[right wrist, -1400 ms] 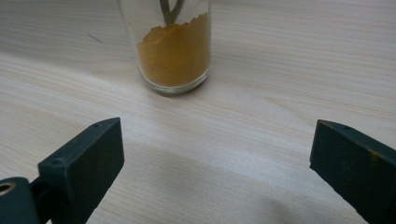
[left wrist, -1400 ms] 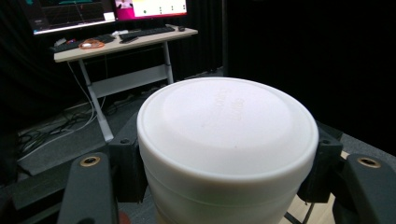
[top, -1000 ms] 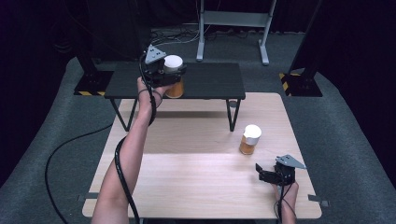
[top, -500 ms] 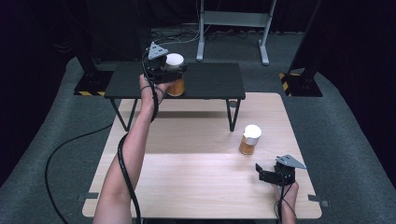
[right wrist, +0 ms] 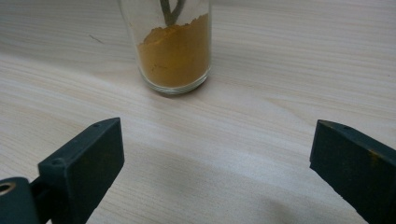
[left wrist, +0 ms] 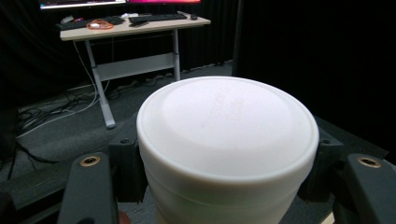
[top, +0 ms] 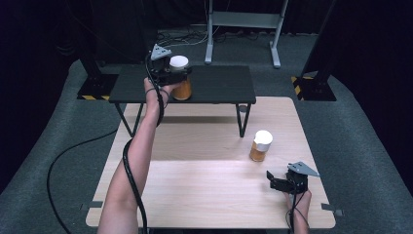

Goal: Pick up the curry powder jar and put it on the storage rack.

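Our left gripper [top: 176,77] clamped on an upright white-lidded jar [top: 180,83] of orange powder; right gripper [top: 282,183] wide, empty.

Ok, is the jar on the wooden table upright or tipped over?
Upright: the jar stands on its base with the white lid on top, orange powder level inside, ahead of the open right gripper.

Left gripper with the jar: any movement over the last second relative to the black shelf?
Yes, slightly. The left gripper and its jar have edged toward the black shelf's far edge; the jar's base now overlaps the shelf top.
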### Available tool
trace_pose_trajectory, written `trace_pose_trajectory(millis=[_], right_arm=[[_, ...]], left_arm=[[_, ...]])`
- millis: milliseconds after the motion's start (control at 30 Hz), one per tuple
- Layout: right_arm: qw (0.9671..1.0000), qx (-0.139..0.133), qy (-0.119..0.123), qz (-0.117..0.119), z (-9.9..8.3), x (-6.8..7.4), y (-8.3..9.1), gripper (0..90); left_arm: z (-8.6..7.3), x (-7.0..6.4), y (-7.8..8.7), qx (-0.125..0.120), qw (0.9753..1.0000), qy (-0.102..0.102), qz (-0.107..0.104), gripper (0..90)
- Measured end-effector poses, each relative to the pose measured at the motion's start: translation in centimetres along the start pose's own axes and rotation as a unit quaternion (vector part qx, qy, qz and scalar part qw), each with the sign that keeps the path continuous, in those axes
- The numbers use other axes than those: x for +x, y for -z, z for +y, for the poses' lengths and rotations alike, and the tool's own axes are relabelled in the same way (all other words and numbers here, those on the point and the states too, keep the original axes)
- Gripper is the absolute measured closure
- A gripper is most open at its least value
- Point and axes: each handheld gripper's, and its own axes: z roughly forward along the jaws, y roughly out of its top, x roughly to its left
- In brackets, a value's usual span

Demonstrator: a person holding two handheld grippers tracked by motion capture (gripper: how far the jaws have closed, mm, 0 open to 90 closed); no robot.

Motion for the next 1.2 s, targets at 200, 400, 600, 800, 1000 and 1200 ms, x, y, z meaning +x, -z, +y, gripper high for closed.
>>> trace_pose_trajectory(millis=[200,400,600,800,1000,1200], right_arm=[[1.0,0.0,0.001,0.0,0.0,0.0,0.0,2.0],[1.0,0.0,0.0,0.0,0.0,0.0,0.0,2.0],[1.0,-0.001,0.001,0.001,0.0,0.0,0.0,2.0],[1.0,0.0,0.001,0.001,0.0,0.0,0.0,2.0],[1.0,0.001,0.001,0.002,0.0,-0.1,0.0,2.0],[1.0,0.001,0.002,0.002,0.0,-0.1,0.0,2.0]], left_arm=[[0.0,0.1,0.1,0.0,1.0,-0.001,-0.001,33.2],[0.1,-0.1,0.1,0.003,1.0,-0.001,0.002,33.1],[0.4,-0.3,0.1,0.01,0.9999,-0.007,0.006,32.9],[1.4,-0.7,0.3,0.035,0.9992,-0.006,0.017,21.2],[3.1,-1.1,1.3,0.084,0.996,-0.03,0.009,6.8],[4.0,-1.8,2.5,0.136,0.9894,-0.049,0.014,1.2]])
